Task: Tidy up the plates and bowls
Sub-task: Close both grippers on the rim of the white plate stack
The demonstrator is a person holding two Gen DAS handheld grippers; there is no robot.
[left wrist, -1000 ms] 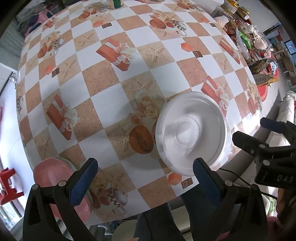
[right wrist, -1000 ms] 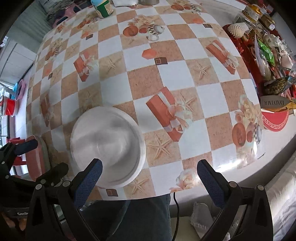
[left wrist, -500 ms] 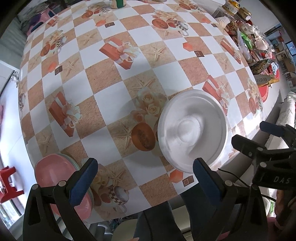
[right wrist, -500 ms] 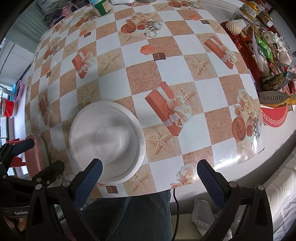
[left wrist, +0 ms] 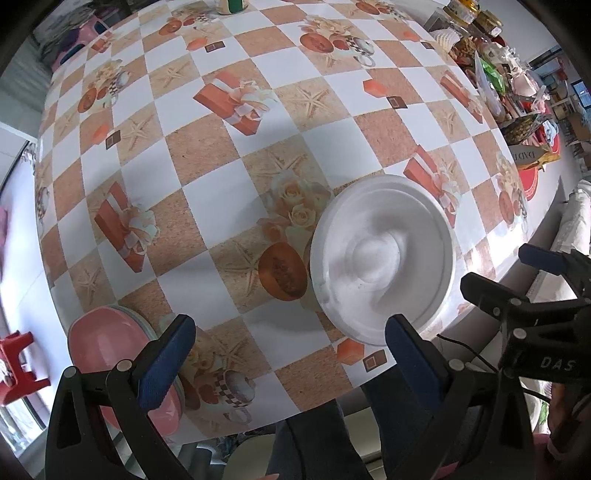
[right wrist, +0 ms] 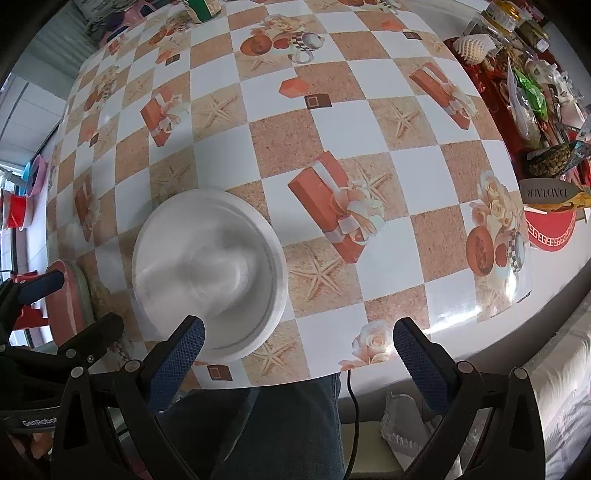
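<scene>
A white plate stack [left wrist: 382, 254] lies near the table's front edge; it also shows in the right wrist view [right wrist: 208, 269]. A pink bowl on plates [left wrist: 110, 354] sits at the front left corner, partly behind my left finger; its edge shows in the right wrist view [right wrist: 70, 299]. My left gripper [left wrist: 291, 354] is open and empty, held above the front edge between the two stacks. My right gripper [right wrist: 301, 358] is open and empty, just right of the white stack. Each gripper shows in the other's view.
The table [left wrist: 229, 158] has a checked orange and white cloth. Jars, bags and packets [right wrist: 532, 85] crowd its right edge. A can [right wrist: 201, 7] stands at the far side. A red stool [left wrist: 18, 365] stands on the floor at left. The person's legs are below the front edge.
Both grippers have drawn back a little toward the table's front edge, so more of the table shows. The plates and bowl have not moved. Both grippers stay open.
</scene>
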